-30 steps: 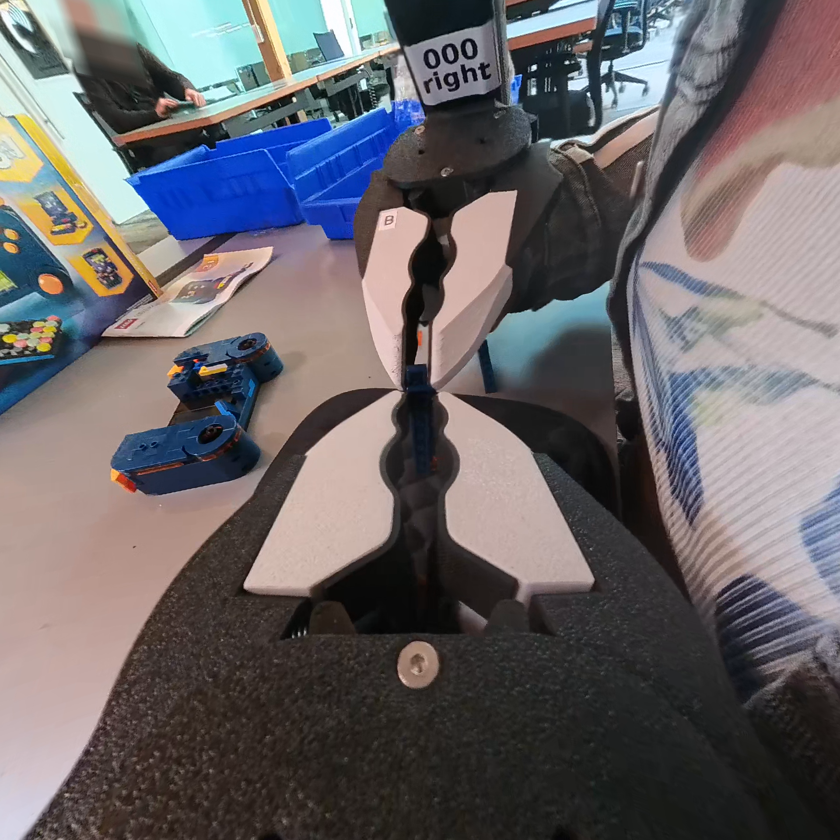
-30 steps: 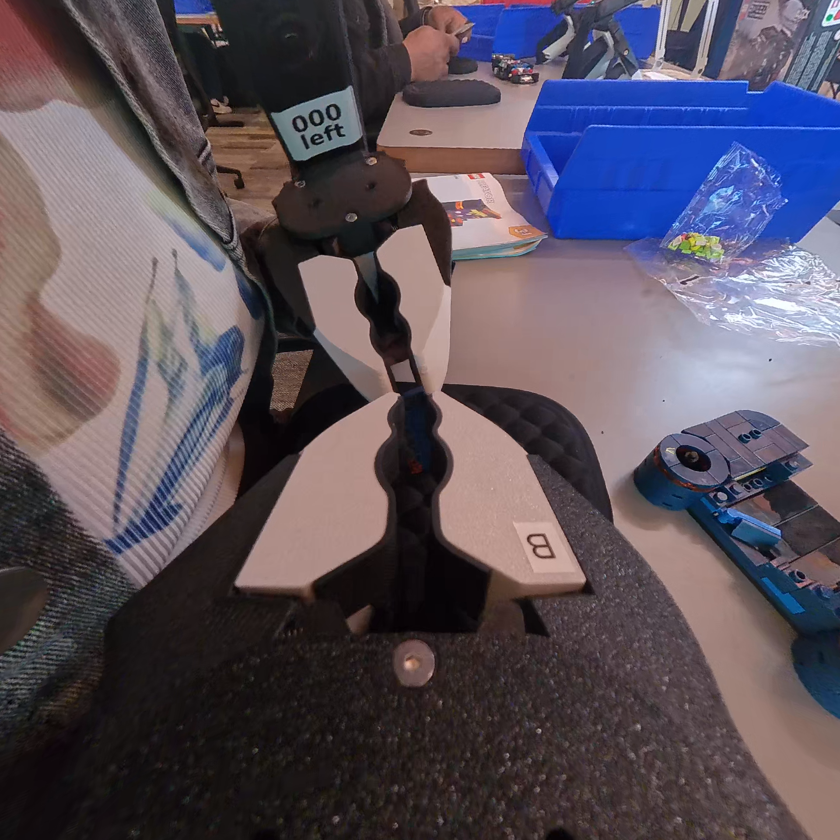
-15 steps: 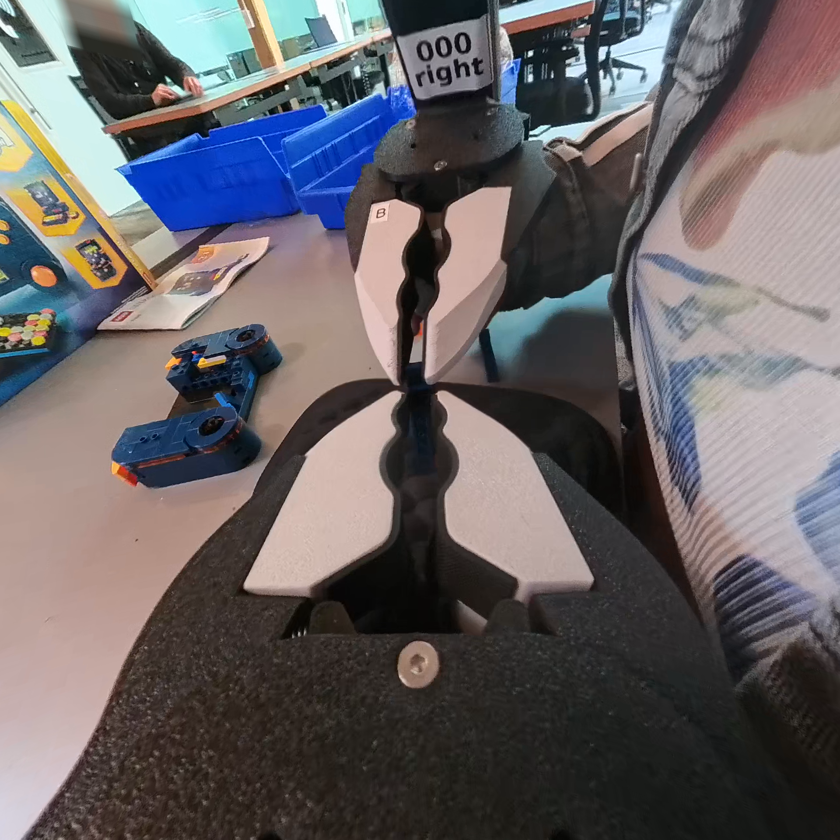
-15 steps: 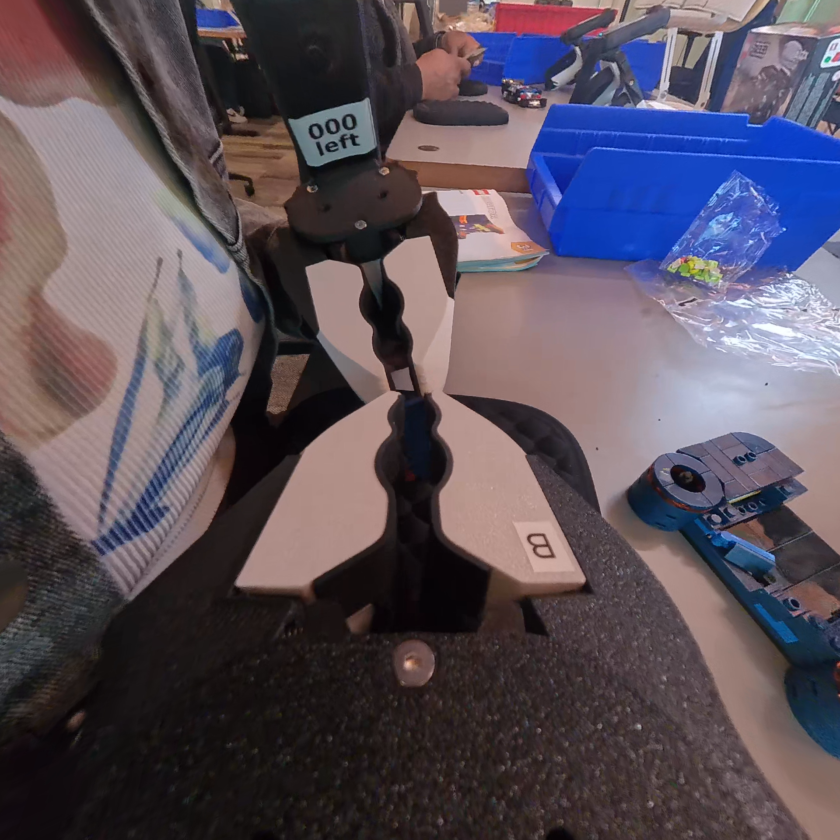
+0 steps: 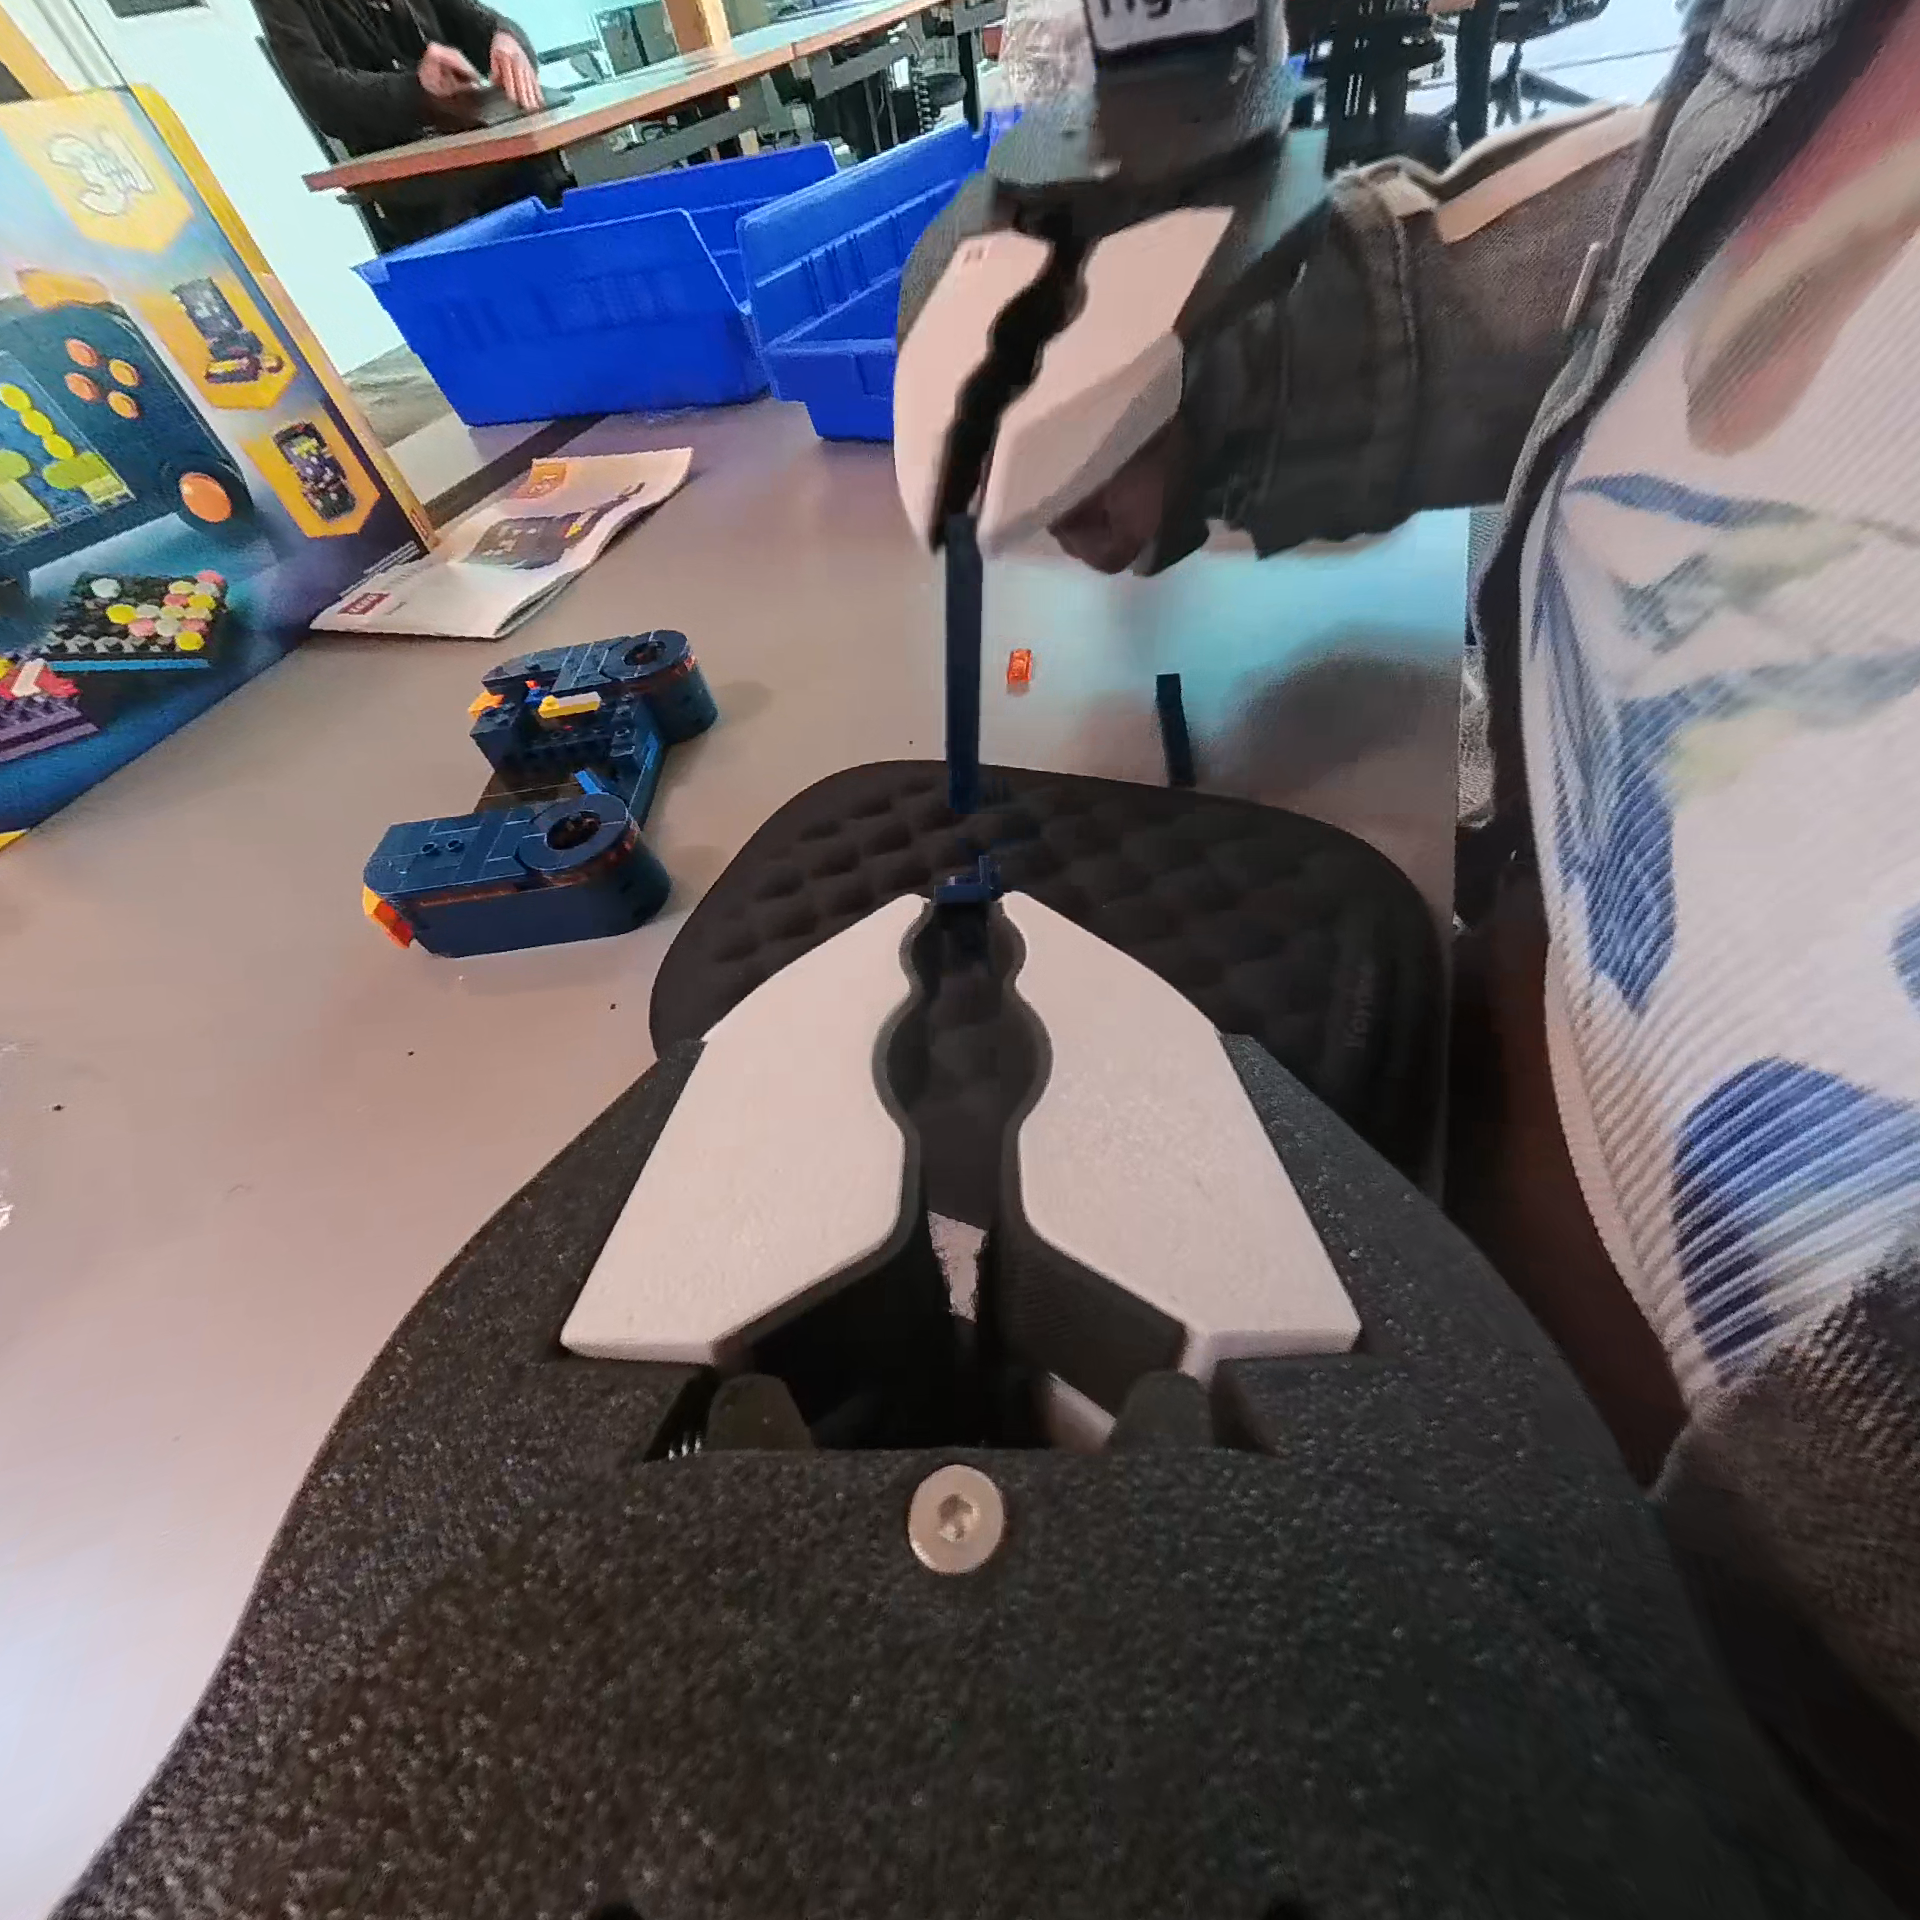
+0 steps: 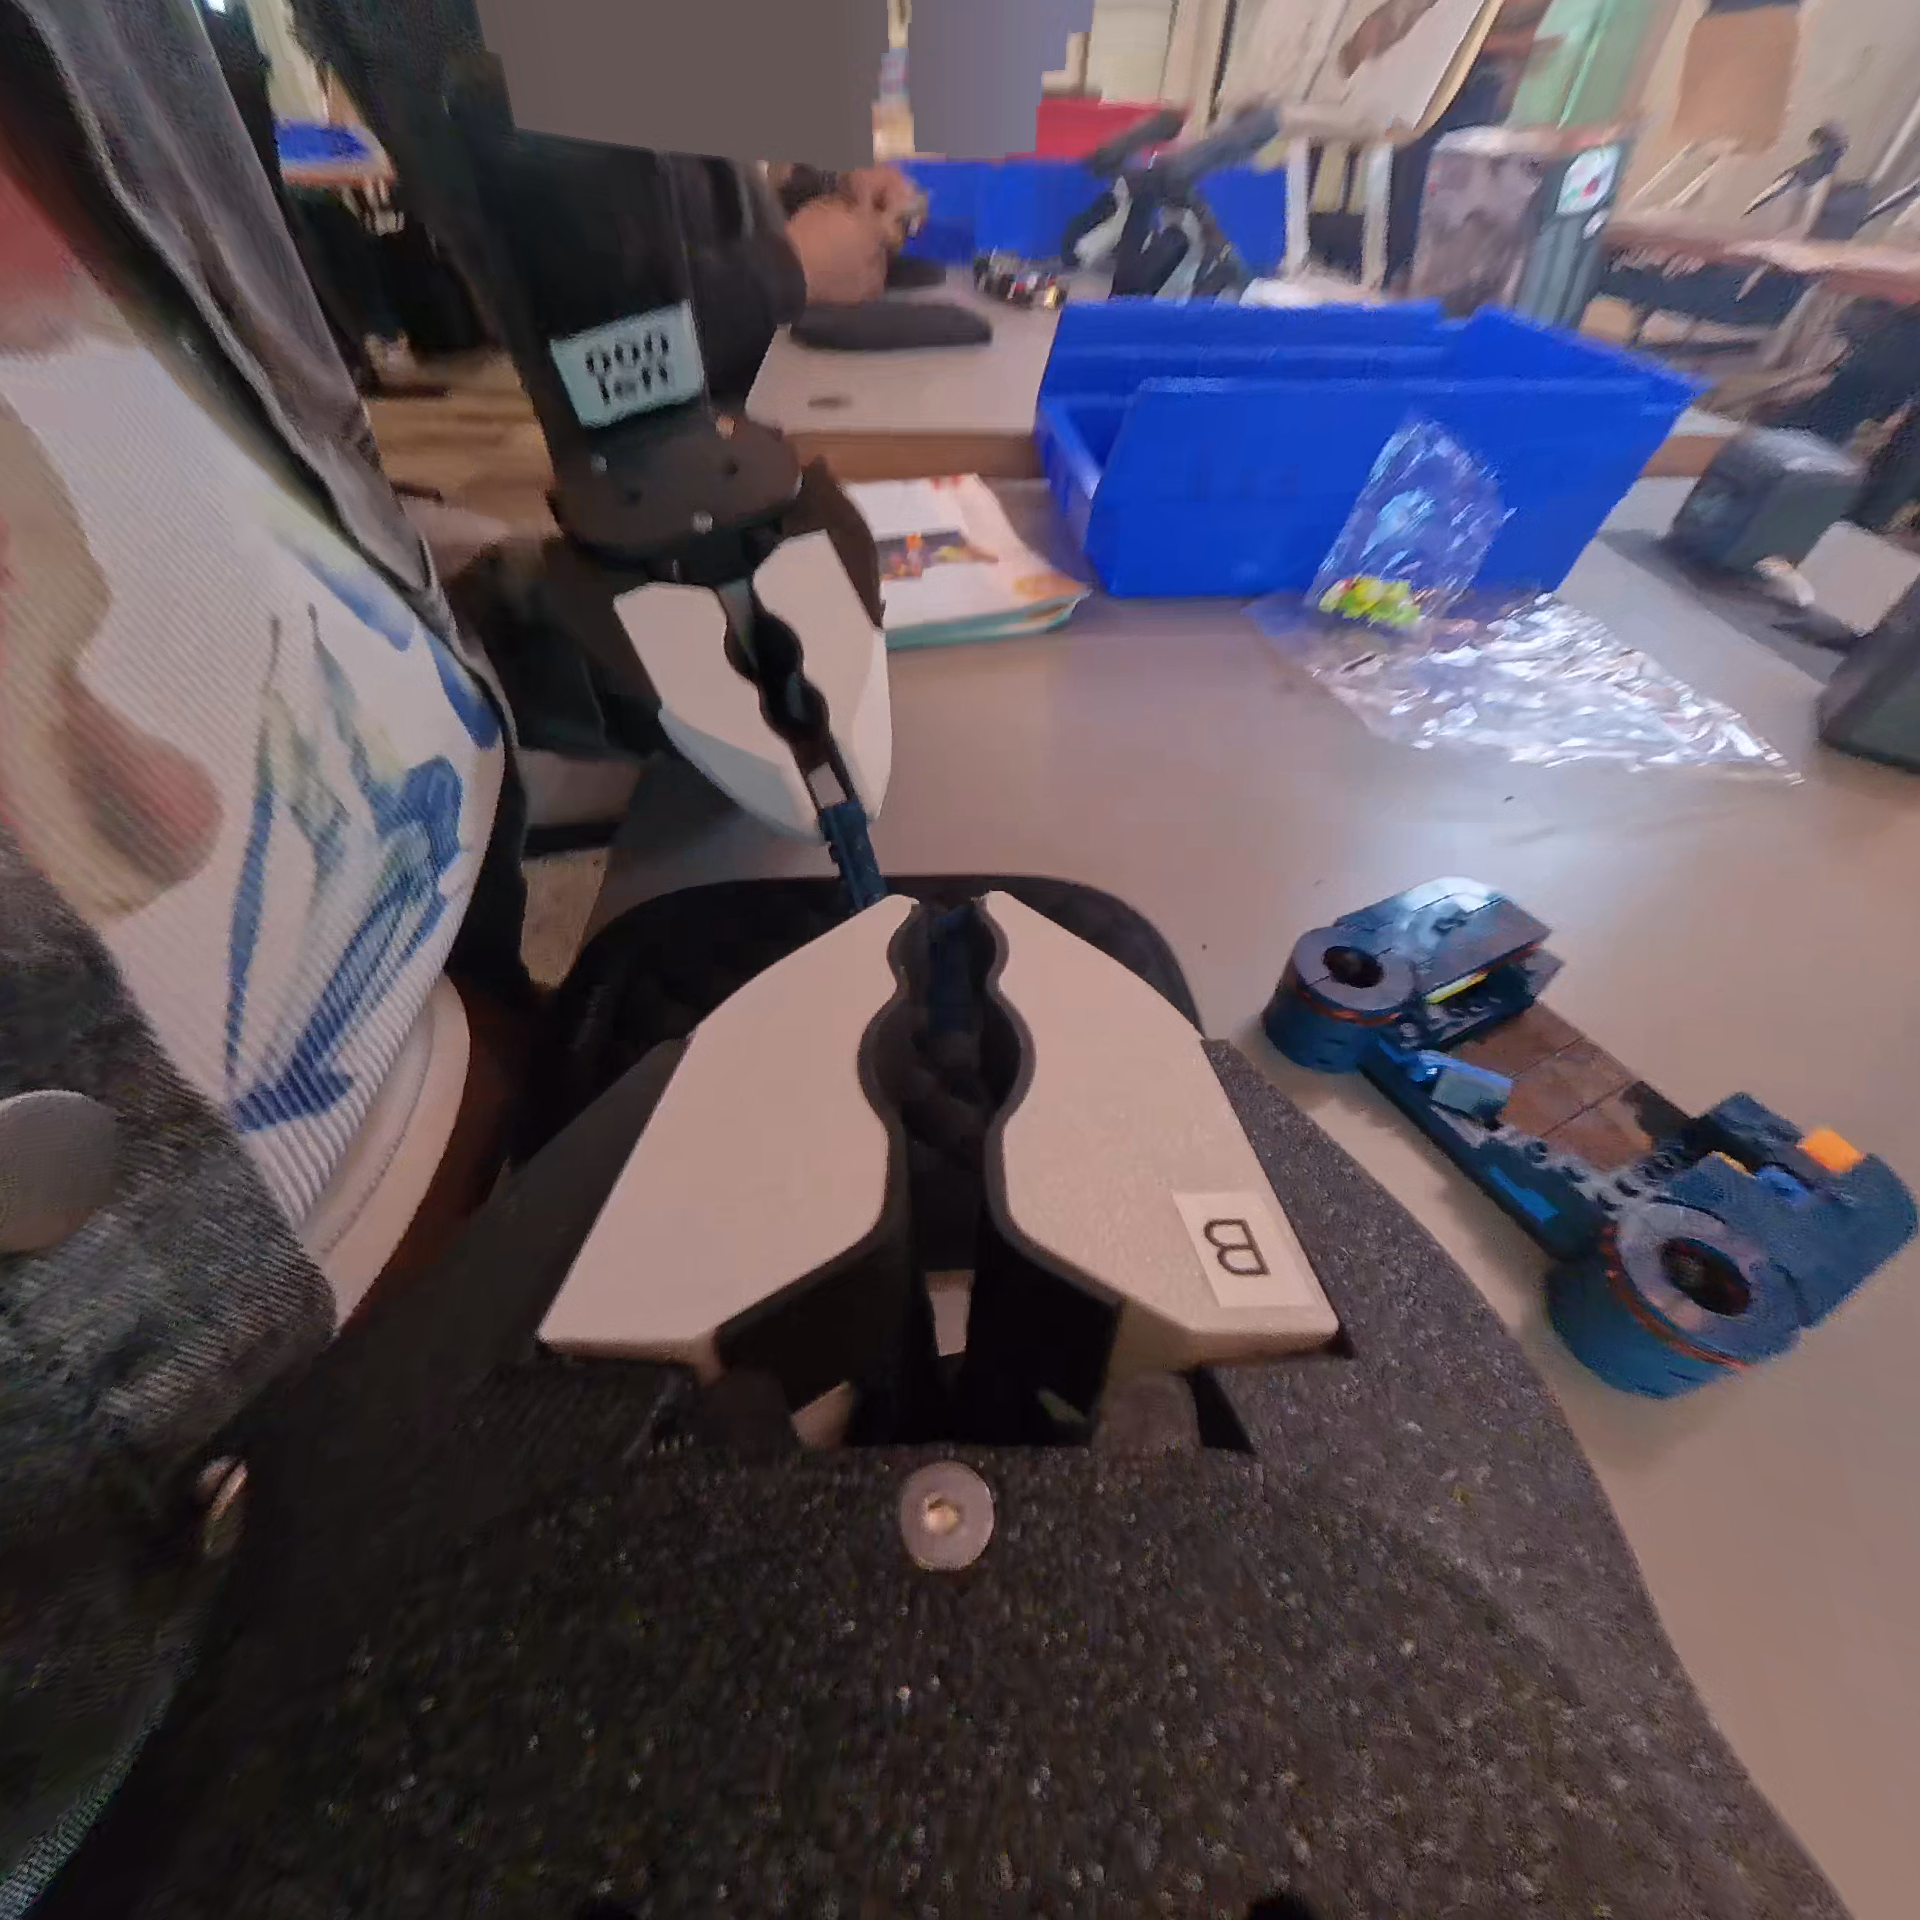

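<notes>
The left gripper (image 5: 966,902), at frame centre, was clenched on a small dark-blue brick piece (image 5: 966,891). The right gripper (image 5: 961,525), raised in the upper centre and pointing down, was closed on a long thin dark-blue plastic bar (image 5: 963,665) hanging upright above a black quilted pad (image 5: 1195,894). A dark-blue brick-built model (image 5: 551,795) was seen at left on the grey table (image 5: 260,1091).

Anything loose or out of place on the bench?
Two stray parts lie on the table apart from the blue brick assembly: a small orange piece and a dark blue bar. Crumpled clear plastic bag lies near the blue bin.
</notes>
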`<state>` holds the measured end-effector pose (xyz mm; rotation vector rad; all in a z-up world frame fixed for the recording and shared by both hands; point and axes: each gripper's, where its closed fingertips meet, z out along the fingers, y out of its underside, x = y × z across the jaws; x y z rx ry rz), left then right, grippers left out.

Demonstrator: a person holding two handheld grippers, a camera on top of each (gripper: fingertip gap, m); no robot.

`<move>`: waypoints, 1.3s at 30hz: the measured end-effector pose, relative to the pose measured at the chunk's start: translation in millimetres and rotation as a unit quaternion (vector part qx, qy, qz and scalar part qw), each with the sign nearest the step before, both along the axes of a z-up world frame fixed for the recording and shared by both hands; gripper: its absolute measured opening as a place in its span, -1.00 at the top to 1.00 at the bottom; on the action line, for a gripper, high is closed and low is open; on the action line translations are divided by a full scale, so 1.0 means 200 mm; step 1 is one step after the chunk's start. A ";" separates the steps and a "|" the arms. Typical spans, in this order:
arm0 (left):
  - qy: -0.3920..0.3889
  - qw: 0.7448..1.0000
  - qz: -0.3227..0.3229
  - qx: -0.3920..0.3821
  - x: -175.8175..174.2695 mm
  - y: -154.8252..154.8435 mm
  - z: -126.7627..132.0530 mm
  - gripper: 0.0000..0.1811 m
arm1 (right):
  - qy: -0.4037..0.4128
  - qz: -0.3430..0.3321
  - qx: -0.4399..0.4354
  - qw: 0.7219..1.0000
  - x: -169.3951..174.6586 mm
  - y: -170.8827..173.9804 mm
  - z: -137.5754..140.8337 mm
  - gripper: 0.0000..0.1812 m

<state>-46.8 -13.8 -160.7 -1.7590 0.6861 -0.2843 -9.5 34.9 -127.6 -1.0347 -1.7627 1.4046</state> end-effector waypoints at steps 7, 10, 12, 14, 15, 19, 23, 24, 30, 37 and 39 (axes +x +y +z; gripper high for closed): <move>-0.001 1.000 0.006 0.005 0.00 0.01 0.01 0.91 | 0.137 -0.012 0.162 0.977 0.13 -0.02 0.26 0.92; 0.004 1.000 0.003 0.008 0.01 0.01 0.00 0.91 | 0.127 0.012 0.292 0.948 0.15 -0.06 0.30 0.92; 0.004 1.000 0.006 0.008 0.00 0.01 0.00 0.91 | 0.121 0.021 0.332 0.935 0.17 -0.06 0.34 0.92; 0.004 1.000 0.006 0.008 0.00 0.01 0.00 0.92 | 0.113 0.018 0.363 0.925 0.19 -0.04 0.36 0.92; 0.004 1.000 0.007 0.007 0.00 0.01 0.00 0.91 | 0.108 0.013 0.373 0.922 0.19 -0.03 0.37 0.92; 0.005 1.000 0.008 0.009 0.00 0.02 0.01 0.91 | 0.091 -0.042 0.375 0.922 0.21 0.07 0.38 0.92; 0.001 1.000 0.008 0.009 0.00 0.02 0.01 0.91 | 0.024 -0.233 0.375 0.897 0.34 0.46 0.37 0.92; -0.001 1.000 0.008 0.008 0.00 0.02 0.01 0.91 | 0.011 -0.301 0.361 0.883 0.42 0.60 0.39 0.92; -0.004 1.000 0.005 0.007 0.00 0.03 0.01 0.91 | -0.204 -0.556 0.324 0.737 1.07 1.28 0.25 0.92; 0.001 1.000 0.016 0.010 0.00 0.03 0.01 0.91 | -0.210 -0.584 0.174 0.764 1.18 1.42 0.15 0.62; 0.000 1.000 0.018 0.009 0.00 0.03 0.01 0.91 | -0.185 -0.592 0.174 0.765 1.18 1.41 0.19 0.62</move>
